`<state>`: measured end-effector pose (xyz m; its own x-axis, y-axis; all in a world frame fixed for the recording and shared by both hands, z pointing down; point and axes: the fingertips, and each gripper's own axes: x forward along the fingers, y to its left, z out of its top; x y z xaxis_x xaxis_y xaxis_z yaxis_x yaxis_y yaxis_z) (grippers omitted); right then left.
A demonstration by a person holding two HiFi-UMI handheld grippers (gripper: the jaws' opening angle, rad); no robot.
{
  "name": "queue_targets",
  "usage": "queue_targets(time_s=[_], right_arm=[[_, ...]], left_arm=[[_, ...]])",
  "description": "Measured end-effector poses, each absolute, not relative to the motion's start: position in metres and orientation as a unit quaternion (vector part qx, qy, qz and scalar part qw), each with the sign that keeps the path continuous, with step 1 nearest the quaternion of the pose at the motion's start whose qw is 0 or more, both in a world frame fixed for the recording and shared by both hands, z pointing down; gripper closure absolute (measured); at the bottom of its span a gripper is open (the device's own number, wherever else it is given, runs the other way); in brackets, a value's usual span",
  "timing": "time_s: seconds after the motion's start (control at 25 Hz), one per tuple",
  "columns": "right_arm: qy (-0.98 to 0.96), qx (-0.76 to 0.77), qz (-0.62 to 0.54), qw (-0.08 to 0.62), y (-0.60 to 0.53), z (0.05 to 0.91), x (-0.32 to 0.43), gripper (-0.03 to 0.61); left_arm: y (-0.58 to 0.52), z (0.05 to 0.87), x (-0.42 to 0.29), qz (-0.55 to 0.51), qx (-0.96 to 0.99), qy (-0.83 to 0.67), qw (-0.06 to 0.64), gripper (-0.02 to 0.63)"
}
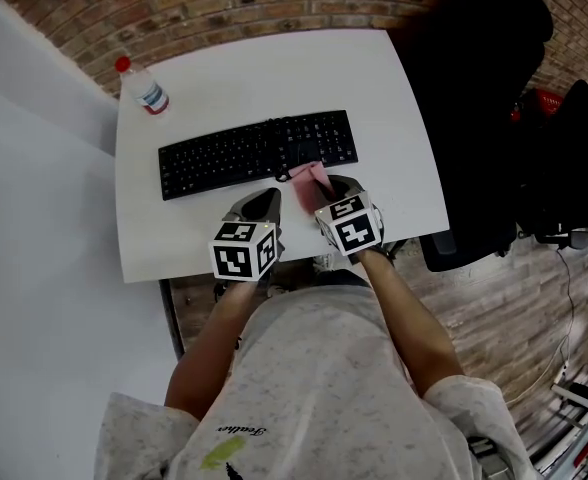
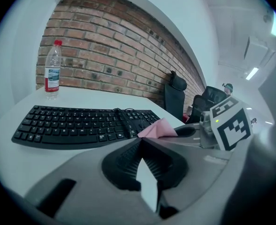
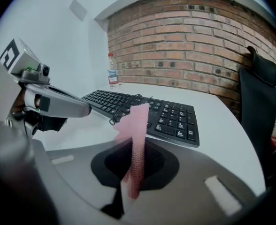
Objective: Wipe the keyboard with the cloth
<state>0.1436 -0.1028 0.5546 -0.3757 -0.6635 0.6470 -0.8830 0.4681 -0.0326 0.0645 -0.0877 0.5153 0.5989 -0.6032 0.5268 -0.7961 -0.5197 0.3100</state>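
Cloth [image 1: 311,182]: pink, waffle-textured, folded into a narrow strip. It is clamped edge-on between the jaws of the right gripper [image 1: 324,184], and its free end stands up past the jaw tips and flares slightly at the top. In the right gripper view the cloth [image 3: 138,125] rises straight out of the clenched jaws, directly before the keyboard's near edge.

Right gripper [image 3: 136,146]: held low over the white table [image 1: 274,68], jaws pointing ahead at the keyboard [image 1: 259,154]. The bare forearm reaches forward from the person's body, across the table's near edge.

Left gripper [image 1: 272,196]: just beside the right one, on its left, jaws angled toward the keyboard's near edge. The left gripper view shows the left gripper [image 2: 140,142] with its jaw tips pressed together and nothing between them.

Keyboard [image 3: 145,114]: black, full-size, with number pad; it lies flat just ahead of both sets of jaws, its right end before the cloth.

Water bottle [image 1: 144,86]: clear, red cap, upright, well beyond the left gripper, past the keyboard's left end.

Office chair [image 1: 474,118]: black, to the right gripper's right, off the table.
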Motion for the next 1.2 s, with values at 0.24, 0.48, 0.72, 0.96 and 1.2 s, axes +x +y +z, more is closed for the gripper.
queue_targets(time_s=[0.24, 0.48, 0.72, 0.96, 1.2], right_arm=[[-0.797, 0.494, 0.198, 0.285, -0.105, 0.555, 0.169, 0.555], [-0.789, 0.507, 0.204, 0.281, -0.107, 0.555, 0.19, 0.554], [-0.78, 0.52, 0.21, 0.278, -0.107, 0.556, 0.208, 0.555], [-0.768, 0.536, 0.219, 0.275, -0.105, 0.557, 0.231, 0.554], [-0.754, 0.554, 0.228, 0.27, -0.102, 0.559, 0.254, 0.555]], left_arm=[[-0.093, 0.514, 0.086, 0.185, 0.859, -0.396, 0.266, 0.621], [-0.099, 0.514, 0.104, 0.192, 0.865, -0.383, 0.262, 0.621], [-0.103, 0.514, 0.117, 0.196, 0.87, -0.371, 0.258, 0.621], [-0.103, 0.513, 0.133, 0.2, 0.876, -0.357, 0.256, 0.621], [-0.104, 0.513, 0.145, 0.202, 0.88, -0.348, 0.253, 0.621]])
